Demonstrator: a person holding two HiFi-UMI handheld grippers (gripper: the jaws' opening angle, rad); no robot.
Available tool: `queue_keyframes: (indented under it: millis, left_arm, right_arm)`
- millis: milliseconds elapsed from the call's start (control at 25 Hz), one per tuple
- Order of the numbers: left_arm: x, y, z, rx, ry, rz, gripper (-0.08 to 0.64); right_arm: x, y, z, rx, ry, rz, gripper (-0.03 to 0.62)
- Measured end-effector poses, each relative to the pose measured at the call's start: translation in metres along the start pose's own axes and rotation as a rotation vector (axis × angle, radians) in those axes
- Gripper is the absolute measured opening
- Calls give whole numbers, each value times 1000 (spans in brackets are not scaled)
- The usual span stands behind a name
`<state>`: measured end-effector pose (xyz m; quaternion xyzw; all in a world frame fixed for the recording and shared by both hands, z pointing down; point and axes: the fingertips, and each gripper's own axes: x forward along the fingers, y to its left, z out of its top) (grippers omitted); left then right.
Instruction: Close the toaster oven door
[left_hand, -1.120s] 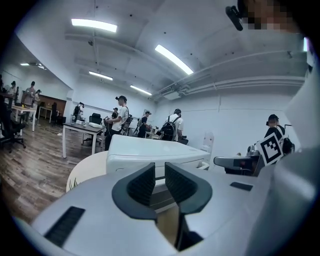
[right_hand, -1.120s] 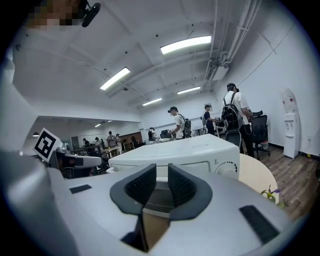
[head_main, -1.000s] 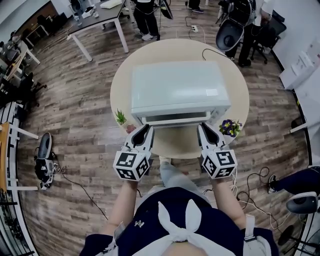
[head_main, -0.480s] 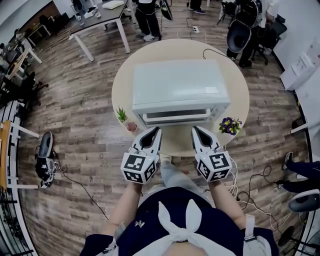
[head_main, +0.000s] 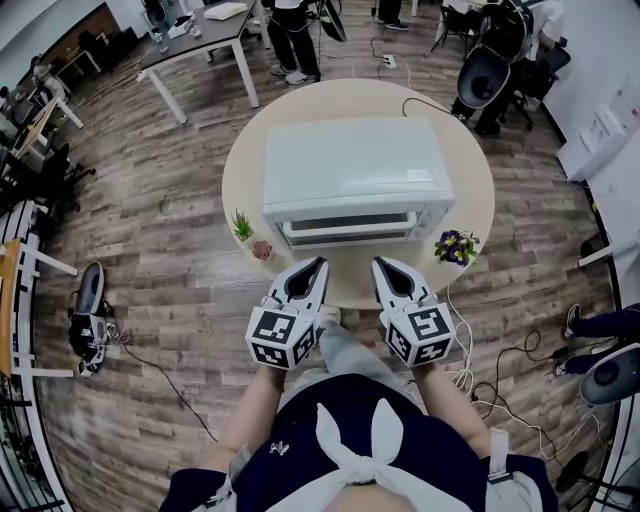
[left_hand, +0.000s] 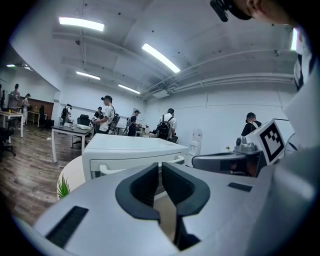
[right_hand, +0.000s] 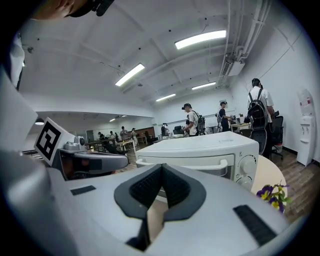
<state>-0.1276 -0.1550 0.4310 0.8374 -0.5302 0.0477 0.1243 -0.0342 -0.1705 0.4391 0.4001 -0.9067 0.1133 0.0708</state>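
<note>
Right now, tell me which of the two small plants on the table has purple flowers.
The right plant, beside the toaster oven's right end; the left plant shows only spiky green leaves.

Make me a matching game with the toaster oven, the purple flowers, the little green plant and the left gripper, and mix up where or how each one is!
Things:
1. toaster oven
2. purple flowers
3. green plant
4. left gripper

Place or state:
A. beside the oven's front corner, at the head view's right
B. middle of the round table, closed up
C. jaws shut, nothing between them
D. beside the oven's front corner, at the head view's left

Pairs: 1-B, 2-A, 3-D, 4-C
</note>
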Motion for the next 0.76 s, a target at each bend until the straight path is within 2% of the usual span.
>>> queue_keyframes:
  millis: [760]
  left_arm:
    - [-29, -15, -13, 12, 9, 28, 35]
  right_arm:
    - [-28, 18, -8, -7, -9, 11, 3]
